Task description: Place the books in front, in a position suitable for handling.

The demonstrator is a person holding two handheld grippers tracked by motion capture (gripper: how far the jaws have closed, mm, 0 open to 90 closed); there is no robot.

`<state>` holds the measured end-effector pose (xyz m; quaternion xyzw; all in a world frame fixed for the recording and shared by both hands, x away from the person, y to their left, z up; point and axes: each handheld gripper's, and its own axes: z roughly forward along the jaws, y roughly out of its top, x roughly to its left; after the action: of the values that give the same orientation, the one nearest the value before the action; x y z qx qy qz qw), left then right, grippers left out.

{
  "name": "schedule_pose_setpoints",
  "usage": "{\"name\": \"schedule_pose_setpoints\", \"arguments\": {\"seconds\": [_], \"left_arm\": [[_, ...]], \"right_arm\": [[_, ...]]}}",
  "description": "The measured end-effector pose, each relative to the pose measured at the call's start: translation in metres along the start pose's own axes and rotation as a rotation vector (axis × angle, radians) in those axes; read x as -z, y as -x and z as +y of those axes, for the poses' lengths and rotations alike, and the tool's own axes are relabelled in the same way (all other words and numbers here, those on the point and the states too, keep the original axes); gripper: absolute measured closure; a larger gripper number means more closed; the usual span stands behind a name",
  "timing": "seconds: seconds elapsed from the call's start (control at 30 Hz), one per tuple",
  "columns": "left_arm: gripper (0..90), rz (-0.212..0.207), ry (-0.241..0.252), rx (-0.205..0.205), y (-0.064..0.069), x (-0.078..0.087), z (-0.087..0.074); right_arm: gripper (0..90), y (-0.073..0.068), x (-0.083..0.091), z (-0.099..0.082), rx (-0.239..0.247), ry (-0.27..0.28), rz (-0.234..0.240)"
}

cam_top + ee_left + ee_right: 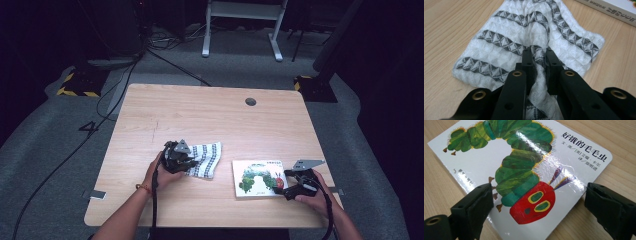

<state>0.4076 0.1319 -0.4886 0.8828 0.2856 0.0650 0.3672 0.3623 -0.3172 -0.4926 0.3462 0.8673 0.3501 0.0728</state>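
Where the high view looks down, the left gripper (186, 161) sits on the cloth (206, 159) left of the book (258, 177). Its own view shows jaws clamped on a soft, light fold. Beyond the right gripper (537, 202), jaws apart, lies that stiff, glossy book.

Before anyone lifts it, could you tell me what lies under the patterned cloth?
The cloth lies on the bare wooden table, pinched by the left claw. Whatever lies beneath its folds is covered.

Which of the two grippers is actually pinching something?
The left gripper, shut on the white cloth with grey patterned stripes. The right gripper stands open at the caterpillar picture book.
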Motion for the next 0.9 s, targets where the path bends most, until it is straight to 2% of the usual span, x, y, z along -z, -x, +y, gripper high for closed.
{"name": "schedule_pose_setpoints", "arguments": {"seconds": [0.17,0.3,0.4,0.53,0.57,0.63,0.7,0.77,0.9], "left_arm": [[81.9,0.014,0.015,-0.031,0.004,0.013,-0.001],[81.9,0.018,0.032,-0.033,0.003,0.02,-0.001],[81.9,0.02,0.037,-0.036,0.003,0.023,0.0],[81.9,0.03,0.049,-0.041,0.002,0.027,0.0],[82.0,0.029,0.051,-0.041,0.002,0.028,0.0],[81.9,0.028,0.049,-0.043,0.002,0.028,0.0],[81.9,0.027,0.049,-0.041,0.003,0.028,0.0],[82.0,0.026,0.049,-0.039,0.003,0.028,0.0],[81.9,0.03,0.05,-0.03,0.002,0.028,0.0]], "right_arm": [[5.7,-0.003,-0.004,0.003,-0.004,-0.005,-0.006],[0.5,-0.004,-0.008,0.007,-0.006,-0.013,-0.014],[0.4,-0.006,-0.01,0.008,-0.007,-0.018,-0.021],[0.9,-0.008,-0.006,0.007,0.025,-0.036,-0.005],[5.3,-0.008,-0.002,0.004,0.039,-0.045,0.01],[6.0,-0.009,0.001,0.002,0.052,-0.054,0.013],[2.8,-0.012,-0.001,0.002,0.071,-0.075,-0.001],[0.0,-0.018,-0.005,0.001,0.112,-0.107,-0.032],[0.0,-0.02,-0.007,0.004,0.112,-0.103,-0.039]]}}
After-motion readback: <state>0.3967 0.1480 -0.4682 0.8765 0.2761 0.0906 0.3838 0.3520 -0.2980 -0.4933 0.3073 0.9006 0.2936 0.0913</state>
